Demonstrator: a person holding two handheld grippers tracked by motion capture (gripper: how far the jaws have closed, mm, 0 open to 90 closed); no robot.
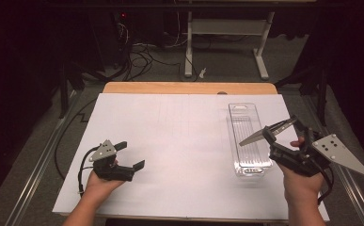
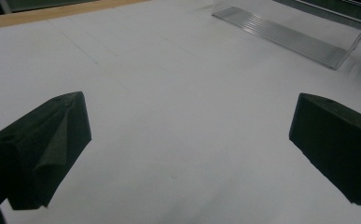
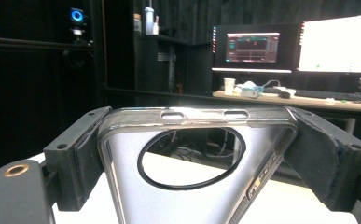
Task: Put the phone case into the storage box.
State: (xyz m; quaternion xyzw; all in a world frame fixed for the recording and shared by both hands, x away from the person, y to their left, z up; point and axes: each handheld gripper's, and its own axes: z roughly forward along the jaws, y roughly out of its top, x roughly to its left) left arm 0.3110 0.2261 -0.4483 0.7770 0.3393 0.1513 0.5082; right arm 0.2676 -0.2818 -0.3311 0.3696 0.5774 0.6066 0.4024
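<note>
My right gripper (image 1: pixel 281 134) is shut on a translucent grey phone case (image 1: pixel 264 134) and holds it tilted in the air, just over the right side of a clear plastic packaging tray (image 1: pixel 243 112). In the right gripper view the case (image 3: pixel 197 205) sits clamped by its two long edges between the jaws of the right gripper (image 3: pixel 197 158), with a round black-ringed opening in it. My left gripper (image 1: pixel 132 155) rests open low over the white sheet at the front left. Nothing lies between the jaws of the left gripper (image 2: pixel 187 135), and the tray (image 2: pixel 299 37) lies far off.
A white sheet (image 1: pixel 179 141) covers most of the wooden table (image 1: pixel 189 87). Behind the table, white desk legs (image 1: pixel 188 47) and loose cables (image 1: pixel 142 59) lie on the floor. Lit monitors (image 3: pixel 253 46) stand on a desk in the dark background.
</note>
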